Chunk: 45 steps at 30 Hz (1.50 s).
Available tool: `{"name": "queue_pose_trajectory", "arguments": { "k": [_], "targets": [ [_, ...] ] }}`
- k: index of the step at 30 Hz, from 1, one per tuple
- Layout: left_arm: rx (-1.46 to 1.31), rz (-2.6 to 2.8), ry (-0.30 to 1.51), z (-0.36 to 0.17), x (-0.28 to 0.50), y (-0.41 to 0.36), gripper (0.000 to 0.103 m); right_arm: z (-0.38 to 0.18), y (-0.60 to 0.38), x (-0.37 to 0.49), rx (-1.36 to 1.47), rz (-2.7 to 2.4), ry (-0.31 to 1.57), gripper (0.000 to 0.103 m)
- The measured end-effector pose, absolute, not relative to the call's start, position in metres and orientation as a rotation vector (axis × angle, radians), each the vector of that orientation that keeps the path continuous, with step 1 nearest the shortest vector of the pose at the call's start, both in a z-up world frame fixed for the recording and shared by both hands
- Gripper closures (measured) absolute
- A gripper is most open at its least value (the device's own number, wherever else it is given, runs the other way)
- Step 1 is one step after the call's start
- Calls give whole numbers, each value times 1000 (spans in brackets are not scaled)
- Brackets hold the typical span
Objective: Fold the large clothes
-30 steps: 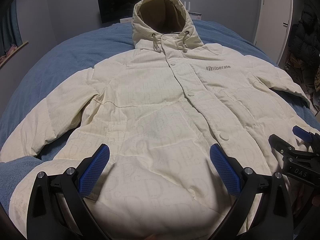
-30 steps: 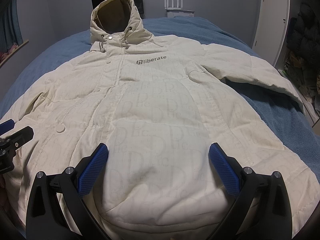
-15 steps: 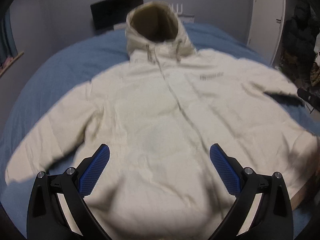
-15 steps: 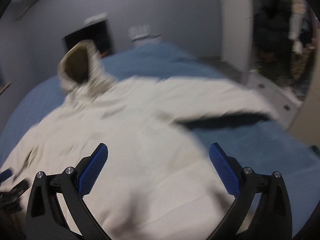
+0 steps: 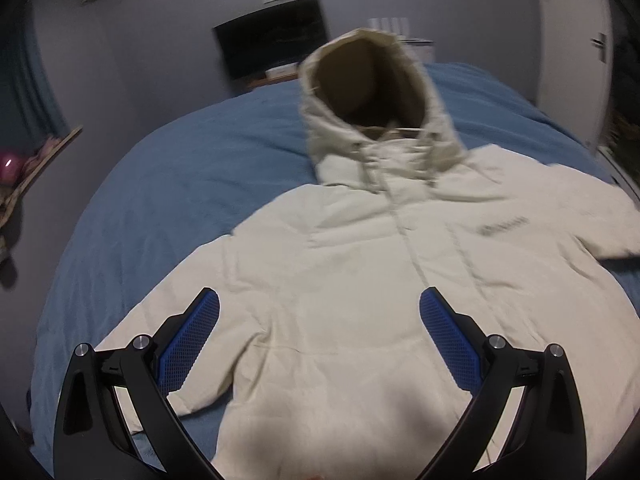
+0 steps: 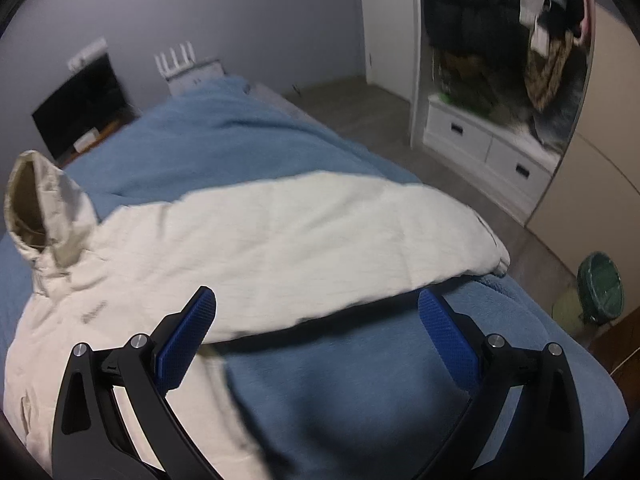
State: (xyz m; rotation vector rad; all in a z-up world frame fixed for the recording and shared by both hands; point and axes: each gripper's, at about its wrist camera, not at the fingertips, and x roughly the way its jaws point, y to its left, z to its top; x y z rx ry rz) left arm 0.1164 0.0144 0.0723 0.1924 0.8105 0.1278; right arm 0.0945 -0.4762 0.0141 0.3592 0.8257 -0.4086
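A cream jacket [image 5: 360, 280] lies flat, front up, on a blue bed [image 5: 180, 184], its hood [image 5: 368, 92] toward the far wall. The left gripper [image 5: 319, 334] is above the chest, jaws spread wide, holding nothing. Only the left view shows the whole front, the closed placket and one sleeve by the left finger. Only the right view shows the other sleeve [image 6: 340, 232], stretched out to the bed's edge, and a wardrobe [image 6: 500, 80] behind it. The right gripper [image 6: 316, 330] is also spread and empty, over that sleeve's lower edge.
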Motion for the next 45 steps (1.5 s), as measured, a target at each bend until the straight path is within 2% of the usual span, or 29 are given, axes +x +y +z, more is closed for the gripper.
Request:
{"name": "queue_pose_trajectory", "arguments": {
  "k": [6,11,15,16,17,20,25,29,34,39,45],
  "targets": [
    [172,134,834,38,130,32,6,-37,-517,105,609,-410,917,7],
    [88,73,914,14,139,45,6,-63,-549,116,813,-416,911,36],
    [91,64,896,11,144,43,6,-62,-577,127,846,-465,829,48],
    [91,63,895,10,144,43,6,-61,-583,128,855,-475,810,56],
    [87,61,895,9,146,44,6,-58,-589,129,869,-480,777,68],
    [68,70,904,5,151,48,6,-38,-588,131,814,-467,694,84],
    [39,82,888,10,155,55,6,43,-541,130,548,-375,518,89],
    [51,93,856,17,157,55,6,114,-466,129,356,-206,371,90],
    [28,93,867,15,159,59,6,163,-365,127,211,49,336,90],
    [3,93,856,18,157,64,6,161,-281,140,180,265,450,90],
    [-17,84,853,18,155,67,6,106,-198,138,134,408,635,90]
  ]
}}
